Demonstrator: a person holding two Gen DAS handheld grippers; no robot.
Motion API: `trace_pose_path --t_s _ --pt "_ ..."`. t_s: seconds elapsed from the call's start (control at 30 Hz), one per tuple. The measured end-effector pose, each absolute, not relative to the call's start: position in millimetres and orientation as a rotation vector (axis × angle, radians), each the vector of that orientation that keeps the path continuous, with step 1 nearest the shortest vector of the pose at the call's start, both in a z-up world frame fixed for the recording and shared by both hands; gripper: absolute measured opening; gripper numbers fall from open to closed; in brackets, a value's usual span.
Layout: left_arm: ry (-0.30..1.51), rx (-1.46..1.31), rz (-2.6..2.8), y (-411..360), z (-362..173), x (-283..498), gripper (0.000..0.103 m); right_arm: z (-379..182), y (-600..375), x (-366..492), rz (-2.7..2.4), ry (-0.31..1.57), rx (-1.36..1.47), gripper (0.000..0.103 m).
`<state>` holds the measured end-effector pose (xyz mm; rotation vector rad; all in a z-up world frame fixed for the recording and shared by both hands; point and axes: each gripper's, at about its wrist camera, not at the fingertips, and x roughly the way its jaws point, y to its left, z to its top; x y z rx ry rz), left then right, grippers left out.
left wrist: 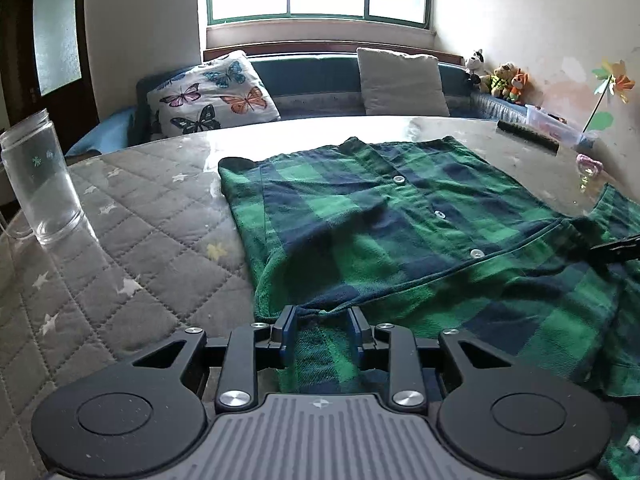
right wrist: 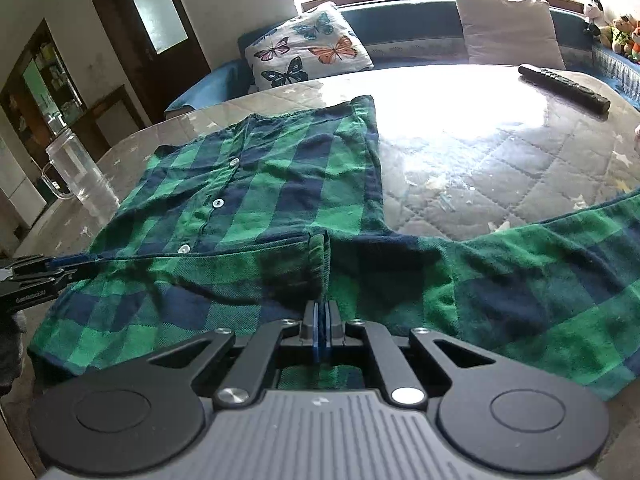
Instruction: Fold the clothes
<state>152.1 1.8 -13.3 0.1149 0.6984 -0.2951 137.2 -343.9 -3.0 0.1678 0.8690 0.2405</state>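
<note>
I read the fold as partly made. The shirt [left wrist: 400, 216] lies on the bench [left wrist: 120, 240], filling the middle and right of the left view, its buttoned front up. A sleeve [right wrist: 192, 276] or flap lies across the lower body, its hemmed edge running from the left of the right view to the centre. Another sleeve [right wrist: 540, 280] trails out to the lower right of that view, flat and not folded in. So I judge one side is brought over, the other side and the lengthwise folds are left; I cannot tell whether the crossed part is being laid down or lifted off.

The left tongs [left wrist: 322, 322] stand narrowly apart at the bottom centre of their view, the folded edge's corner lying between the fingers; whether they pinch it I cannot tell. The right tongs [right wrist: 321, 318] are closed at the bottom centre of their view, right at the cuff end of the crossed sleeve, with cloth under them. I judge they grip it, though the contact itself is hidden.

A jar [left wrist: 38, 184] stands at the left, clear of the cloth, and a remote [right wrist: 564, 86] lies at the upper right.
</note>
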Motion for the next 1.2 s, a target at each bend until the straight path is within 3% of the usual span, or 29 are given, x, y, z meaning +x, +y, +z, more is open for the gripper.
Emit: trace_pose_path --t_s 0.43,0.87,1.2 --pt "0.637 0.209 -0.402 -31.8 2.9 87.7 0.032 13.7 -326.5 101.0 0.39 0.817 0.05 0.008" --pt "0.657 0.255 -0.495 -93.8 7.3 83.5 0.032 0.9 -320.3 95.2 0.423 0.814 -0.008 0.009" --pt "0.704 0.349 -0.587 -150.8 -13.6 90.5 0.032 9.5 -378.7 74.7 0.321 0.762 0.092 0.01"
